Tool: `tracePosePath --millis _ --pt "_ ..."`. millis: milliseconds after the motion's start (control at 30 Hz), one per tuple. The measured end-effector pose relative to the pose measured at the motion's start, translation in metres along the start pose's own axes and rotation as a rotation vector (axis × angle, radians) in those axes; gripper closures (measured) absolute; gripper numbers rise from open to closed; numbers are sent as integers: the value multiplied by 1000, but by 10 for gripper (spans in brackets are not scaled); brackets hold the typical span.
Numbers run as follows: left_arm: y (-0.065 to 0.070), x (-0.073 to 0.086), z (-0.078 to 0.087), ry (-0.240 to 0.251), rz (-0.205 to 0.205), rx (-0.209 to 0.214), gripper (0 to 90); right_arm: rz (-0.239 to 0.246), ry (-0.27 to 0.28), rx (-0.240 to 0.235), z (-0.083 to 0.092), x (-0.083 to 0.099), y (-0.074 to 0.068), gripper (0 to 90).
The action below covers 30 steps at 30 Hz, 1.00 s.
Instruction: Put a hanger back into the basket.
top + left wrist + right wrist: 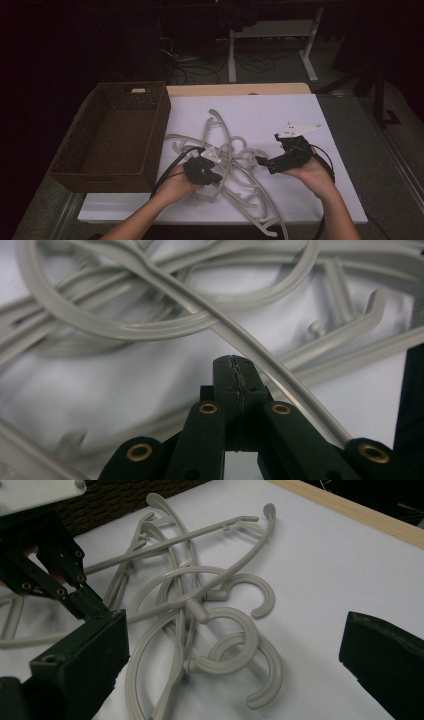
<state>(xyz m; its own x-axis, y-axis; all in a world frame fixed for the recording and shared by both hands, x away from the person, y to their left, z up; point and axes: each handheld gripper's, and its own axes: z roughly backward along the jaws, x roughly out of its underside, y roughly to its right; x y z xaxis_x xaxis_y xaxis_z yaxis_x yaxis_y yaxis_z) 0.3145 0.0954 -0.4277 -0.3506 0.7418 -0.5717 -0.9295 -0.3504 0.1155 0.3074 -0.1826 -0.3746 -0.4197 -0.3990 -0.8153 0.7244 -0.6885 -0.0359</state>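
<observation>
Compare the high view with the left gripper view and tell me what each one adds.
High view alone: the wicker basket at the table's left, both hands, and the right tongs, open beside the pile. Left gripper view alone: the left tongs close up, jaws pressed together, a hanger arm passing beside them. Both: the tangled grey plastic hangers on the white tabletop.

Room dark, light falls mostly on table (280, 112). White tabletop w/ wood edge strip (240, 89) at far side. Grey floor (380, 150) around table. Behind: white metal stand legs (232, 60) w/ low shelf (272, 29), black cables (200, 67) tangled on floor. Far bkgd near black, details can't tell.
</observation>
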Motion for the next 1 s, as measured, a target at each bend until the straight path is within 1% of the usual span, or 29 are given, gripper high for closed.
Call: tracePosePath --millis 133,267,300,367,467,567,600,633,733,767,800,867,1000 --pt "3 -11 -9 -1 -24 26 900 -1 2 5 1 0 1 0" --pt "5 -19 -18 8 -35 47 900 -6 4 8 2 1 2 0" --pt "5 -20 -19 17 -32 50 900 -6 3 9 2 1 2 0" --pt "4 -19 -16 27 -34 40 899 -7 2 13 2 1 2 0" --pt "0 -16 -5 69 -14 27 817 -13 -3 15 1 1 1 0" --pt "-6 -11 12 113 5 5 737 -17 -11 24 -2 0 0 0" --pt "-8 -8 19 134 13 -14 686 -20 -13 26 -2 0 0 0" --pt "-11 -6 25 145 20 -22 635 -21 -15 30 -3 0 0 2" --pt "-17 3 36 176 47 -39 488 -35 -19 37 -8 -3 -1 32" --pt "-19 7 39 187 53 -40 458 -40 -21 37 -9 -4 -2 43" --pt "-21 11 42 202 65 -40 419 -43 -27 38 -12 -6 -2 50" --pt "-22 18 45 215 77 -39 349 -57 -42 39 -20 -9 -3 69" --pt "-23 30 51 250 87 -37 235 -68 -83 35 -41 -17 -4 114"
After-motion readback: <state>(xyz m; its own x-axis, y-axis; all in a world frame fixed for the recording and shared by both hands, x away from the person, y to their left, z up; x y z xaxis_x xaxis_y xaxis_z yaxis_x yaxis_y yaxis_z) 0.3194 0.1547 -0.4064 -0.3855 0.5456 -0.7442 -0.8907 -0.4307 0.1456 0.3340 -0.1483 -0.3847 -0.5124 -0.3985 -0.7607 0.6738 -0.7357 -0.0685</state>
